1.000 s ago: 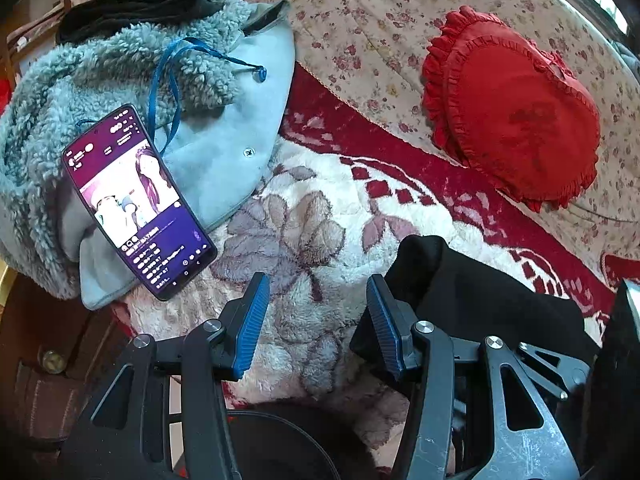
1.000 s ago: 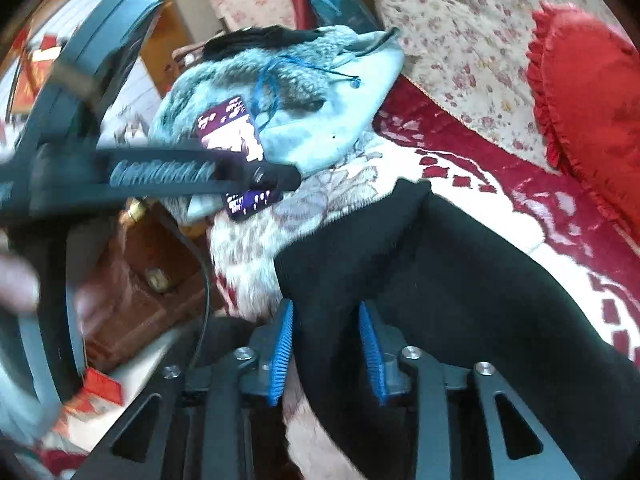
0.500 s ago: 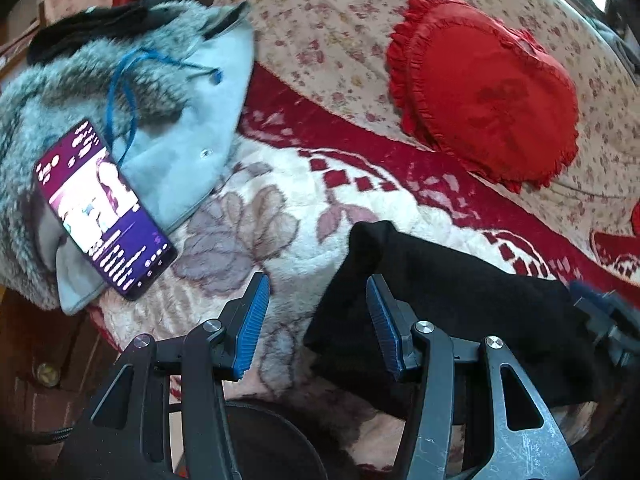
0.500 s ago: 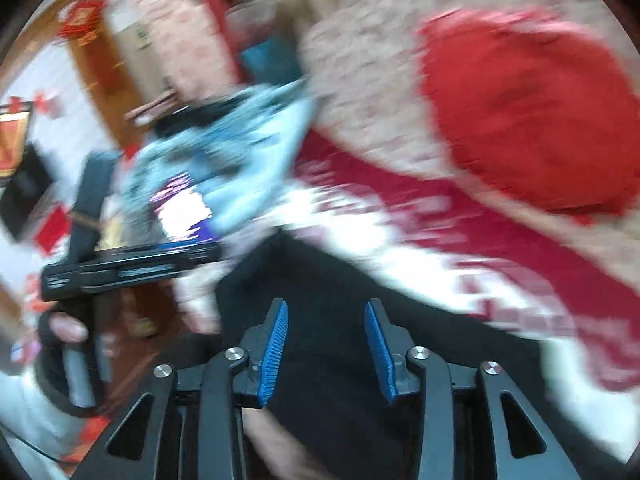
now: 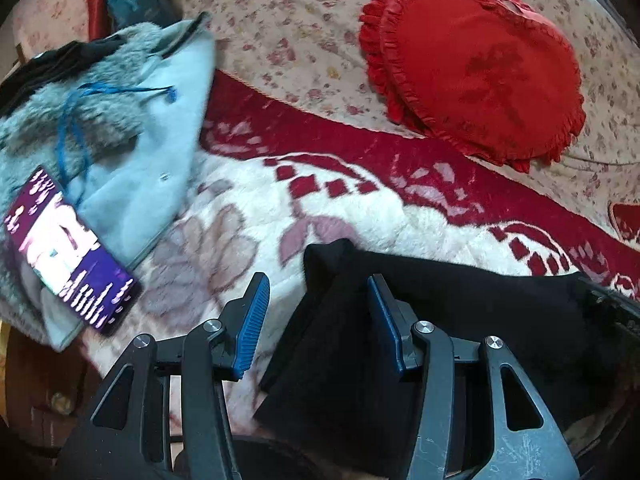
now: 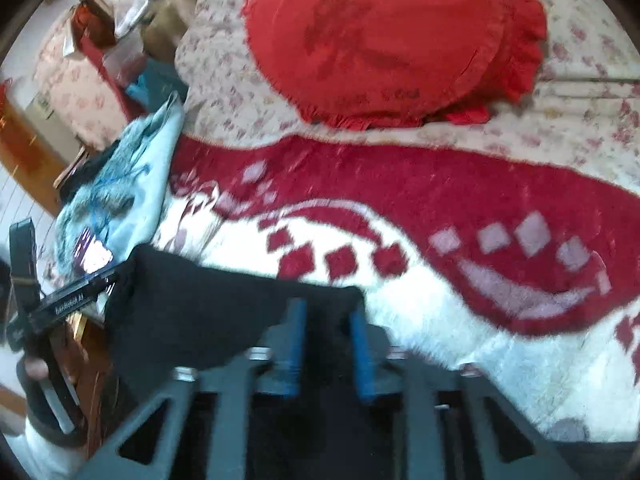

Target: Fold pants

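Note:
The black pants (image 5: 460, 300) lie on a white and red floral blanket (image 5: 360, 208). In the left wrist view my left gripper (image 5: 316, 312) is open, its right finger over the pants' left edge, its left finger over the blanket. In the right wrist view my right gripper (image 6: 326, 340) is open with blue pads on either side of a corner of the pants (image 6: 208, 304); the cloth lies loose between them. The left gripper's handle (image 6: 60, 300) shows at the left there.
A red heart-shaped pillow (image 5: 472, 60) lies on a floral cover (image 5: 288, 32) behind the blanket. A grey-blue fleece jacket (image 5: 120, 128) with a lit phone (image 5: 68, 252) on it lies at the left. A wooden frame (image 6: 24, 140) stands past the bed's left edge.
The right gripper has swung right along the pants to their far corner. The left gripper has shifted right, so the pants now sit under its right finger. The pants lie more spread out.

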`<act>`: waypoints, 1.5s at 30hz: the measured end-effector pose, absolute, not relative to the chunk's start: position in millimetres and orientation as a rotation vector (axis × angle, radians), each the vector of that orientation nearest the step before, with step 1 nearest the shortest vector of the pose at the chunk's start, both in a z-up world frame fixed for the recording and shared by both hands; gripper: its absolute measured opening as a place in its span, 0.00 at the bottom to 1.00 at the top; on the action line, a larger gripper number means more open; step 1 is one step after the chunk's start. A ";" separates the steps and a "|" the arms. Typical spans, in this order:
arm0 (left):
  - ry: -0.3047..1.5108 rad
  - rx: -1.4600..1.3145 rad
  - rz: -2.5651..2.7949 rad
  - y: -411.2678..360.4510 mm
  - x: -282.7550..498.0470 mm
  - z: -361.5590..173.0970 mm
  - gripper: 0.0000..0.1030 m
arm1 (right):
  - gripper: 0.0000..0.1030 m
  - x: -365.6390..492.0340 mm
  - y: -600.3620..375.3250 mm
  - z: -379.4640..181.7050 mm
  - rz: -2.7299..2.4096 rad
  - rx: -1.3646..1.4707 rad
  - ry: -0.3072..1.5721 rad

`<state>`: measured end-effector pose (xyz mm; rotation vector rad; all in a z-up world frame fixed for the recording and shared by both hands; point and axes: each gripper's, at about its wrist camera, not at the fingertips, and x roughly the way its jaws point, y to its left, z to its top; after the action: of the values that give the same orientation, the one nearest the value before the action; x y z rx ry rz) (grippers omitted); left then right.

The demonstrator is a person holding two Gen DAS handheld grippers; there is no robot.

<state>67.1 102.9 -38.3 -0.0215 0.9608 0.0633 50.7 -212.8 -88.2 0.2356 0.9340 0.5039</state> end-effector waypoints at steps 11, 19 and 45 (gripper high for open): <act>0.982 -0.137 0.019 127.3 95.4 -41.7 0.13 | 0.00 25.4 -239.2 -54.4 0.375 0.104 0.835; 0.999 -0.254 0.017 153.0 74.7 -39.8 0.33 | 0.04 23.2 -233.1 -41.9 0.457 0.193 0.785; 0.998 -0.290 0.033 149.2 26.9 -63.0 0.34 | 0.21 127.4 66.7 -86.5 0.950 -0.285 1.052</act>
<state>26.9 149.2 -63.0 -0.2896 0.9981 0.0331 127.4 66.7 -86.5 -0.2848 1.0517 0.9497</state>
